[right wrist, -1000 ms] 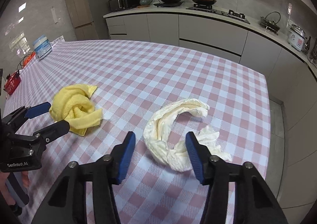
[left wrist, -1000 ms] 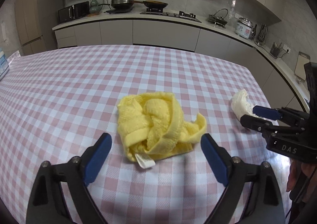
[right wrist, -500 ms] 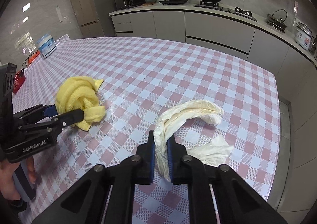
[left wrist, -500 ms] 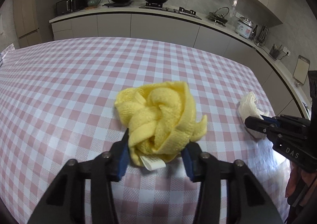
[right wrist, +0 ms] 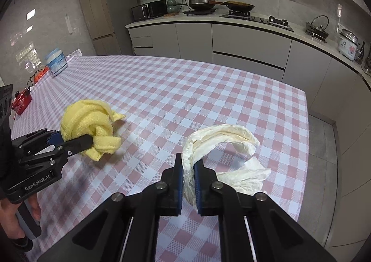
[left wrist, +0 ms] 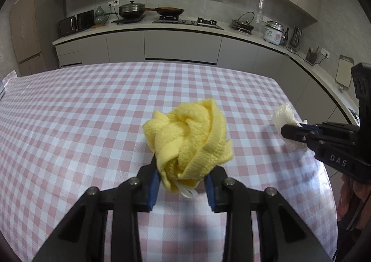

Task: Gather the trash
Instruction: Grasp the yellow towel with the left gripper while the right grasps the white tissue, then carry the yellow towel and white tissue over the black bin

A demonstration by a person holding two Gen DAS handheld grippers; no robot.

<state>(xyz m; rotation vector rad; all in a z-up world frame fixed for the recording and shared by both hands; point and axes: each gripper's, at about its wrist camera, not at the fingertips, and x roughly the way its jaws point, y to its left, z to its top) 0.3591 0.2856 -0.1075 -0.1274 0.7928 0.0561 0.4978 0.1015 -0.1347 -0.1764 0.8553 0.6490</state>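
Note:
A crumpled yellow cloth [left wrist: 189, 139] hangs a little above the pink checked table [left wrist: 81, 123], with my left gripper [left wrist: 182, 180] shut on its lower part. From the right wrist view the same yellow cloth [right wrist: 89, 125] shows at the left, pinched in the left gripper [right wrist: 78, 142]. My right gripper [right wrist: 188, 176] is shut on one end of a wrinkled white paper wad [right wrist: 222, 139]; its other end trails down to the table [right wrist: 208, 90]. In the left wrist view the white wad [left wrist: 284, 116] sits at the tip of the right gripper [left wrist: 291, 133].
A white and blue tub [right wrist: 56, 62] and a red object [right wrist: 22, 103] stand at the table's far left. Beyond the table runs a kitchen counter [left wrist: 162, 27] with pans [left wrist: 132, 10] and a rice cooker [left wrist: 273, 33]. A hand [right wrist: 20, 213] holds the left gripper's handle.
Both grippers went from open to shut, the left on the yellow cloth and the right on the white wad. Both bundles have since risen off the table.

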